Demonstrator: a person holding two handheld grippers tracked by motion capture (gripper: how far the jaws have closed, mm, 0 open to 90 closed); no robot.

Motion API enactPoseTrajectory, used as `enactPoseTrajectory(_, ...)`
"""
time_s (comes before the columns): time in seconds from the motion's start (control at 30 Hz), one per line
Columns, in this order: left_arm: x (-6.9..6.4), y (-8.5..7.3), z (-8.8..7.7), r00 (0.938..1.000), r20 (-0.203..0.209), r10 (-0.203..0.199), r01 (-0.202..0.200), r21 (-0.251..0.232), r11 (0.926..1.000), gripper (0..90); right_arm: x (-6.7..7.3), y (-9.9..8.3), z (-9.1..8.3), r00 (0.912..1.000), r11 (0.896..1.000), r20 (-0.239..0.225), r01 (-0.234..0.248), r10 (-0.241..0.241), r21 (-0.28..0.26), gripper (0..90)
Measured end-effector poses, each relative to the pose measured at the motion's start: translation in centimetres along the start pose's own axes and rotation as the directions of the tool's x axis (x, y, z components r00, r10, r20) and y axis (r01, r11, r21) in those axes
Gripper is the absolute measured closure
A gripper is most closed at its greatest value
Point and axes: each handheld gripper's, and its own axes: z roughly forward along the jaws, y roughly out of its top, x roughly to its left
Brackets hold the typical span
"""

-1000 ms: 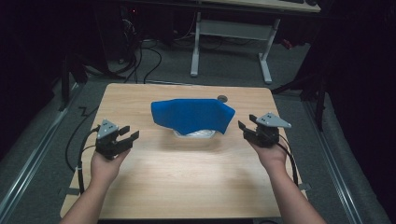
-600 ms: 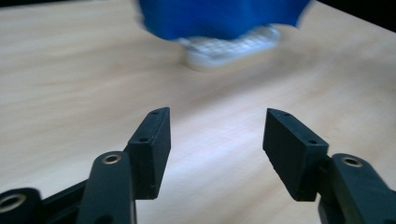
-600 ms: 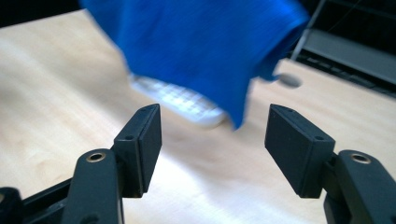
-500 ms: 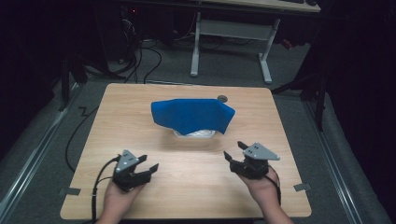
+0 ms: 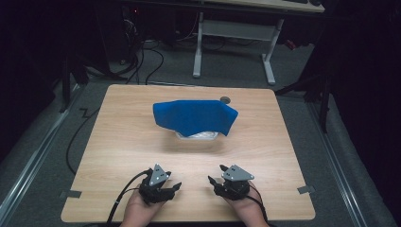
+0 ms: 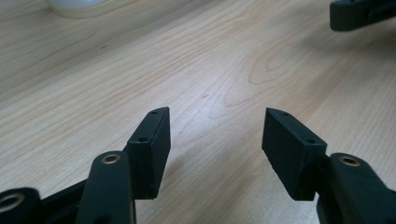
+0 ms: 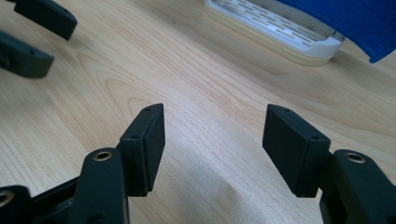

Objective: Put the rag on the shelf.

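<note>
A: Going left to right. Item one?

B: Left gripper (image 5: 176, 187), in the person's left hand near the front edge of the wooden table (image 5: 118, 137). Its jaws stand wide apart with bare wood between them, nothing held. They have just been opening. A black cable trails from it off the front edge.

A: Beside it?

B: Right gripper (image 5: 213, 182), in the right hand, also low near the front edge and near the left one, the two tips turned toward each other. Jaws wide apart, nothing between them but tabletop; having opened, they have just eased in slightly. A grey three-cornered plate sits on top of each gripper.

A: And the goods?

B: Blue cloth (image 5: 195, 116), draped over a white slotted tray (image 5: 197, 135) at the middle of the table, well apart from both grippers. The cloth covers most of the tray; the tray's near rim shows below the cloth's edge. In the right gripper view the tray (image 7: 280, 28) lies ahead of the jaws, the cloth (image 7: 355, 21) hanging over its far side.

A: Anything further right?

B: A small dark round thing (image 5: 225, 100) at the table's far edge, just behind the cloth; I cannot tell what it is.
</note>
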Motion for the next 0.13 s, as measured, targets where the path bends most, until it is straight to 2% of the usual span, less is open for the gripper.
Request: enactPoseTrajectory(0.13, 0.32, -0.36, -0.05, 0.9993, 0.002, -0.037, 0.037, 0.003, 0.9993, 42.6, -0.27, -0.26, 0.1, 0.9998, 1.0, -0.008, -0.016, 0.016, 0.011, 39.7)
